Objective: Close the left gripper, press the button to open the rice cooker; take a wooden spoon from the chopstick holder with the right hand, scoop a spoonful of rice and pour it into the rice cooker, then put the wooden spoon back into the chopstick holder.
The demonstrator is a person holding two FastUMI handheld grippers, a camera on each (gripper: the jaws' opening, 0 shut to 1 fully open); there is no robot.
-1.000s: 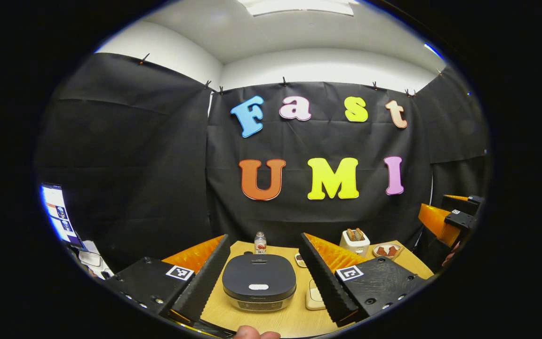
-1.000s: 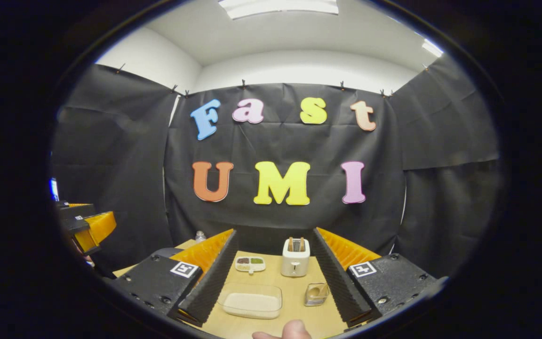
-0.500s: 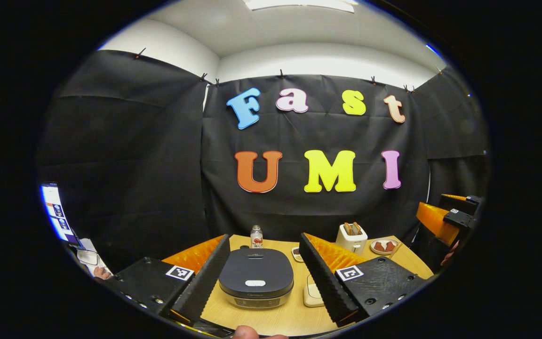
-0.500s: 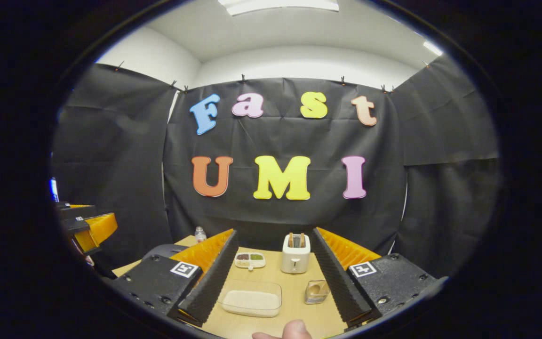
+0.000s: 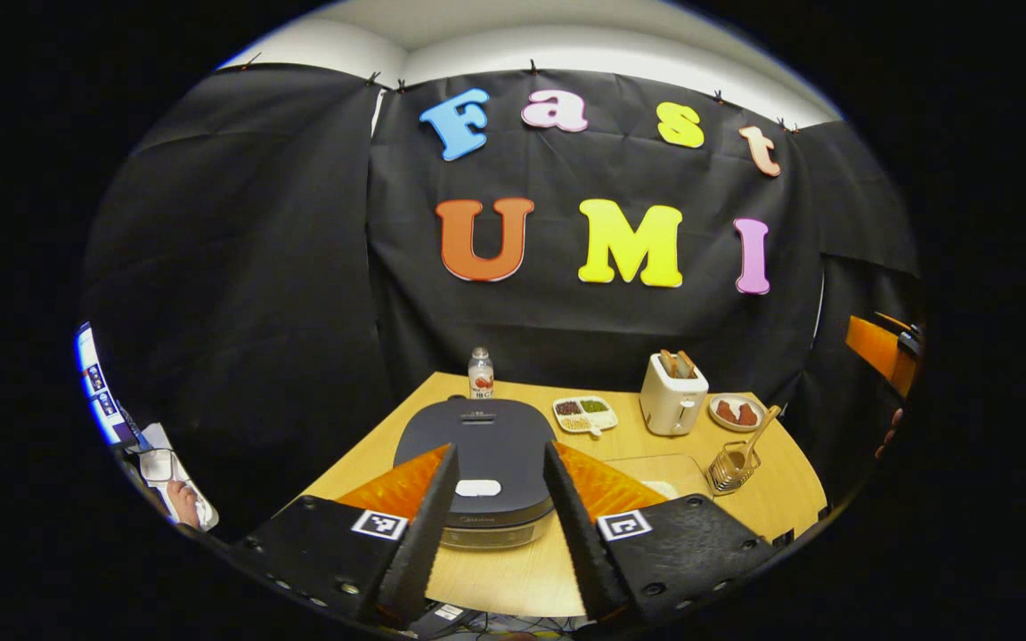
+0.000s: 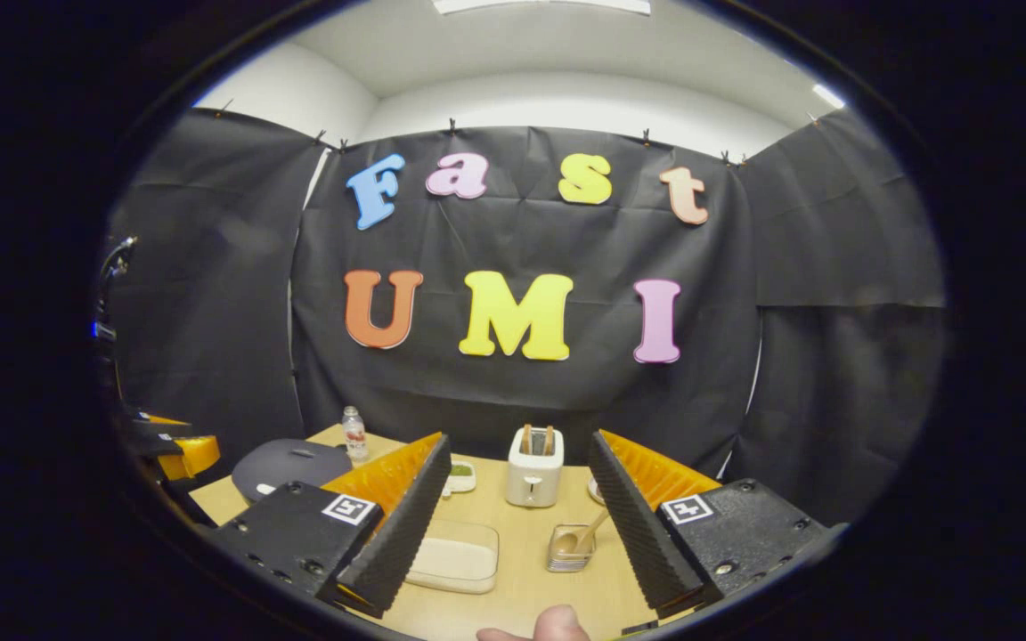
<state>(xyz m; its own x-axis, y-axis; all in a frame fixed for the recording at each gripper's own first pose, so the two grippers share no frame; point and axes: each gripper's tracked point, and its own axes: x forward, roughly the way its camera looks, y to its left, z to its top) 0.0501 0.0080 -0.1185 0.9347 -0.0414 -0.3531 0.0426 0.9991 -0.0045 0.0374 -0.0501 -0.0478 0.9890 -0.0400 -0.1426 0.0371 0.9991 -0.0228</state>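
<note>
The left claw (image 5: 497,485) had narrowed over the last second: its fingers, earlier spread wide to either side of the dark grey, flat-lidded rice cooker (image 5: 476,441), stood closer together, though a gap remained between them and they pinched nothing. Its camera had also tipped downward and drawn nearer, so that the white oval button (image 5: 478,488) on the cooker's lid sat directly between the fingertips. That read as the first step in hand: the fingers had to finish closing before the press, and the lid was still down.

The right claw (image 6: 513,516) hung spread wide and empty above the pale wooden counter (image 6: 526,570), much as it had been. Between its fingers lay the clear shallow tray of white rice (image 6: 455,556) and, just to that tray's right, the small wire chopstick holder (image 6: 571,547) with the light wooden spoon (image 6: 586,532) leaning out of it, untouched. A white toaster (image 6: 533,467) stood behind them. Since the press was probably next, the left claw's aim on the small button mattered most; a closed tip landing off-centre might merely slide on the smooth lid.
</note>
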